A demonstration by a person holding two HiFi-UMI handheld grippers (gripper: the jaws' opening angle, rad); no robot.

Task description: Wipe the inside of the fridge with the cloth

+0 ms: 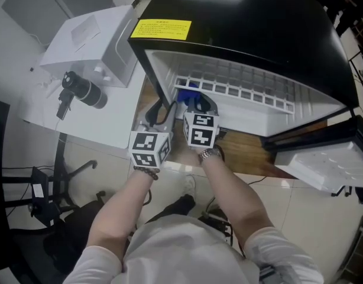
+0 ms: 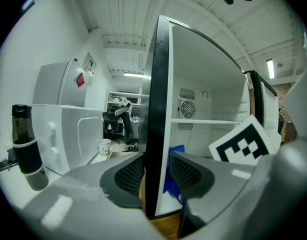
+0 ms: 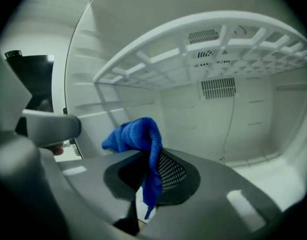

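The left gripper (image 2: pixel 156 176) had its fingers clamped on the fridge wall (image 2: pixel 158 84). The right gripper (image 3: pixel 148 176) pinched the cloth (image 3: pixel 136 134), which probably needed firm, overlapping strokes.

Yellow label (image 1: pixel 161 29) on fridge (image 1: pixel 246 34) black top, front corner: lines of dark print, too small to read. Red sticker (image 2: pixel 80 79) on white unit (image 2: pixel 53 94), left gripper view: illegible. Marker cubes (image 1: pixel 149 147): black-white squares only, no letters.
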